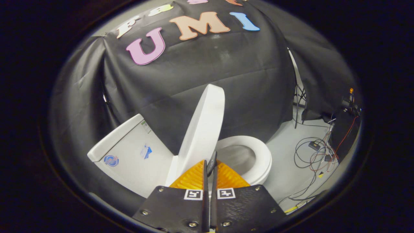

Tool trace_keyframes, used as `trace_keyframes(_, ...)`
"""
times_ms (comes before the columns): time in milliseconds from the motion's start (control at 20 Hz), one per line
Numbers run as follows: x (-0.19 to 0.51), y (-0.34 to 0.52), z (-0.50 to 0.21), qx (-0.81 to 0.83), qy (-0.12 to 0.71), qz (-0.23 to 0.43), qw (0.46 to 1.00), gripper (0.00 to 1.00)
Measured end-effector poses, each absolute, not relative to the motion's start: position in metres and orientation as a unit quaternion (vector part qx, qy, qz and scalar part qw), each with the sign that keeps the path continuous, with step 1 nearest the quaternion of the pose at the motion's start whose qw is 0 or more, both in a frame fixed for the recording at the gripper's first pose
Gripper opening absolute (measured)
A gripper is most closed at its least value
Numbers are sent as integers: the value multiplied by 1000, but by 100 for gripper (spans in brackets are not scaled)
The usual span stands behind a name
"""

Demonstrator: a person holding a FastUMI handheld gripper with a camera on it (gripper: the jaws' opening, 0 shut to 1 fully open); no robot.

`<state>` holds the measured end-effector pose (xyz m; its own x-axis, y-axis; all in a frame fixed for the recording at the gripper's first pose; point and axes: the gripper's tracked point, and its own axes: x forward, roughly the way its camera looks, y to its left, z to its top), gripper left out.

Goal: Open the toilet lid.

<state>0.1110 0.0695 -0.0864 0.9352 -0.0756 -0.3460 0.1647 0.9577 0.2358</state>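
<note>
Black-draped booth: toilet lid (203, 126) raised near upright over seat (258, 155). Gripper (210, 168), 2 fingers pinching its edge; release judged next.

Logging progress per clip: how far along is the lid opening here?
Mostly done: the toilet lid stands raised, near upright, with the seat and bowl exposed. In hand: the tongs look shut on the lid's edge. Left: tip it back toward the tank and let go.

Raised lid (203, 126) blocks ahead — floor (284, 161) rightward open.
</note>
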Motion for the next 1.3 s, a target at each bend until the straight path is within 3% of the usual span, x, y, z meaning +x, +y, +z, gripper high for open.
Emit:
trace_keyframes(800, 109, 122, -55, 26, 119, -84, 989, 2)
trace_keyframes(1300, 107, 161, -40, -14, 92, -54, 994, 2)
